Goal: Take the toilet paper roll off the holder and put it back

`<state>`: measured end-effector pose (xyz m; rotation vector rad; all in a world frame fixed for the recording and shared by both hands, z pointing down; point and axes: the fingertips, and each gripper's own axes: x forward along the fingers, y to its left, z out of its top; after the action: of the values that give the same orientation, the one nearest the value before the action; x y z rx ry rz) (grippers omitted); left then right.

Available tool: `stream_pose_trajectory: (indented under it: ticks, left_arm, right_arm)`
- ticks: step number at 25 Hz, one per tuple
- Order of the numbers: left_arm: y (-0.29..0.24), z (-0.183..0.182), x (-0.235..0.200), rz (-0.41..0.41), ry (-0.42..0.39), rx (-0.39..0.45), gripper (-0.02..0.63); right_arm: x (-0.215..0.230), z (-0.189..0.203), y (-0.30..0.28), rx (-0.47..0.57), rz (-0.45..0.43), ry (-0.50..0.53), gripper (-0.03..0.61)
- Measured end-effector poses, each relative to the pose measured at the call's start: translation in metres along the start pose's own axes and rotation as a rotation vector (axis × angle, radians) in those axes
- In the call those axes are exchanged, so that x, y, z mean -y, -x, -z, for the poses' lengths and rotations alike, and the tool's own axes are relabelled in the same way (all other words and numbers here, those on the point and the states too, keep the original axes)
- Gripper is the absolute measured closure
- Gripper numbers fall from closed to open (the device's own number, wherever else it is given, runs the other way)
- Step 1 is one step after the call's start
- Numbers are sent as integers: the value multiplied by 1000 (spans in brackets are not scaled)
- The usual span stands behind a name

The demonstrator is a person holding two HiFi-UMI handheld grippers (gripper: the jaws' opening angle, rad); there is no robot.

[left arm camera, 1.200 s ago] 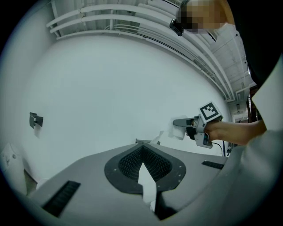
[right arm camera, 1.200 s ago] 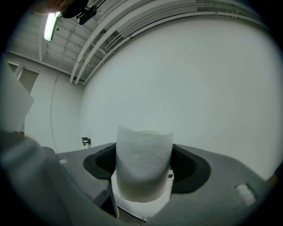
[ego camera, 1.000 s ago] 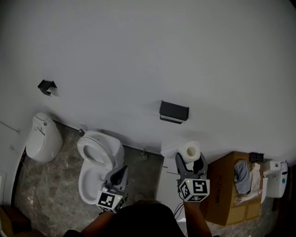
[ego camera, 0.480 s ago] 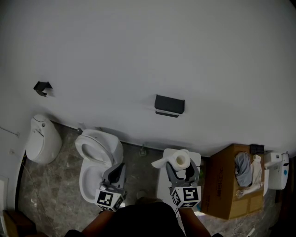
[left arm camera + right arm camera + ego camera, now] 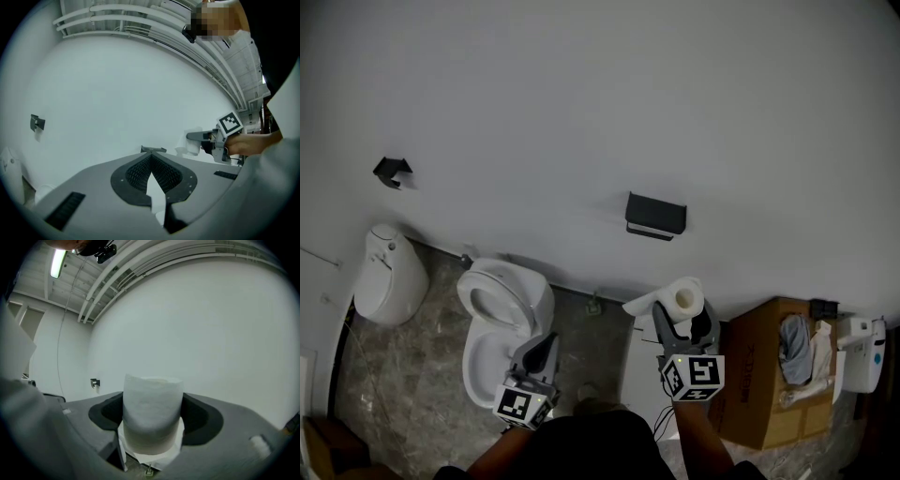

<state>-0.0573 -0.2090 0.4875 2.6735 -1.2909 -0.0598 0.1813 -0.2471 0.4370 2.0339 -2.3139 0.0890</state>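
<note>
The white toilet paper roll [image 5: 684, 300] sits between the jaws of my right gripper [image 5: 685, 317], a loose sheet hanging off its left side. In the right gripper view the roll [image 5: 152, 411] stands upright, and both pads press on its sides. The black holder [image 5: 655, 217] is on the white wall, above the roll and slightly to its left, with a gap between them. My left gripper [image 5: 546, 345] hangs low by the toilet, its jaws shut and empty. The left gripper view shows its closed tips [image 5: 152, 153], the holder [image 5: 153, 149] and the right gripper [image 5: 206, 138].
A white toilet [image 5: 502, 309] stands at lower left, with a white bin [image 5: 389, 277] beside it. A small black hook [image 5: 392, 172] is on the wall at far left. An open cardboard box [image 5: 764, 375] and a white device [image 5: 861, 352] sit at right.
The right gripper with the roll dipped down and left half a second ago. It has since come back up and right, closer to the holder. The left gripper has hardly moved.
</note>
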Motion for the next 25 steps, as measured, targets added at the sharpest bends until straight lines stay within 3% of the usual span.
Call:
stream_pose_trajectory:
  ticks: [6, 10, 14, 19, 25]
  left_arm:
    - [3, 18, -20, -6, -89, -11, 600]
    - [1, 12, -30, -33, -36, -20, 600]
    - [-4, 18, -40, -38, -32, -33, 600]
    - [-13, 20, -45, -65, -9, -60, 600]
    - [-19, 26, -54, -73, -15, -79, 600]
  right_arm:
    - [20, -46, -51, 77, 20, 51, 232]
    - [26, -71, -92, 103, 23, 73, 232]
    - [36, -86, -135, 120, 35, 90, 232]
    - [49, -92, -180, 128, 41, 144, 232]
    - [71, -64, -220, 71, 67, 143, 232]
